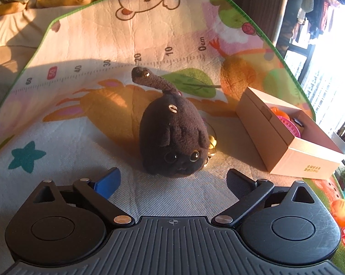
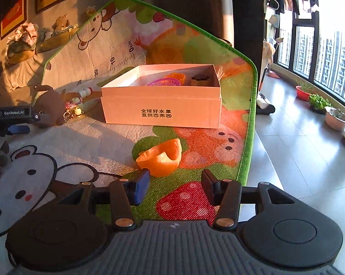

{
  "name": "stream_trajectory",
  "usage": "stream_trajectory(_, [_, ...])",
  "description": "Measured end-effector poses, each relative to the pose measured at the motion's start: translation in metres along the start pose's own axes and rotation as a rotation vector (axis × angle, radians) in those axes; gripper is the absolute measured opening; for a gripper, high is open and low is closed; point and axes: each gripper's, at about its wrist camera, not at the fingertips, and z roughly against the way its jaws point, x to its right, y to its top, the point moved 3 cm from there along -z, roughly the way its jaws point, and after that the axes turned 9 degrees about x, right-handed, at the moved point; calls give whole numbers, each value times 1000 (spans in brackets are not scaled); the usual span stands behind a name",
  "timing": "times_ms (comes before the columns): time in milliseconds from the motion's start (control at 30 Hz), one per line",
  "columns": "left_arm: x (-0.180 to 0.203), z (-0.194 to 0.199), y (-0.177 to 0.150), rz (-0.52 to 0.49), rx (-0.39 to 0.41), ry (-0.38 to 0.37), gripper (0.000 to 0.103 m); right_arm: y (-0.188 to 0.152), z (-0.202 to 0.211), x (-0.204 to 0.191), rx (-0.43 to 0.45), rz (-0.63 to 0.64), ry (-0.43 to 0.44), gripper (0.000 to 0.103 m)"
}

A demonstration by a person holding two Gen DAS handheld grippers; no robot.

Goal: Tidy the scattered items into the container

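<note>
The left gripper (image 1: 172, 178) stood spread before the soft, light plush cat (image 1: 172, 135) at centre frame; its round body looked easiest to pinch.

The black two-finger left gripper (image 1: 173, 178) points downward at a slant with its jaws spread wide and nothing between them, while the matching black right gripper (image 2: 175, 184) tilts likewise, jaws partly apart and empty.
</note>
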Motion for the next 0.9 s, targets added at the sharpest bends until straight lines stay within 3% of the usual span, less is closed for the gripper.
stream_trajectory(167, [12, 14, -1, -32, 34, 3, 101, 6, 0, -6, -25, 90, 24, 50])
stream_trajectory(267, [38, 25, -12, -58, -14, -144, 101, 7, -8, -11, -49, 144, 22, 51])
stream_trajectory(333, [61, 31, -20, -129, -23, -216, 101, 7, -11, -16, -46, 195, 11, 52])
stream_trajectory(467, [95, 33, -35, -323, -21, -259, 101, 8, -15, -27, -16, 297, -14, 50])
stream_trajectory(533, [98, 33, -38, -341, -23, -261, 101, 8, -15, -32, -5, 341, -9, 43])
stream_trajectory(567, [97, 32, -38, -334, -30, -258, 101, 8, -15, -35, -6, 363, -6, 29])
stream_trajectory(633, [93, 30, -37, -301, -44, -249, 101, 8, -14, -39, -10, 381, 6, 17])
stream_trajectory(767, [81, 24, -36, -235, -75, -234, 101, 16, -6, -43, 0, 318, 61, 10])
stream_trajectory(900, [77, 21, -35, -206, -90, -229, 101, 34, 5, -42, -49, 30, 301, 6])
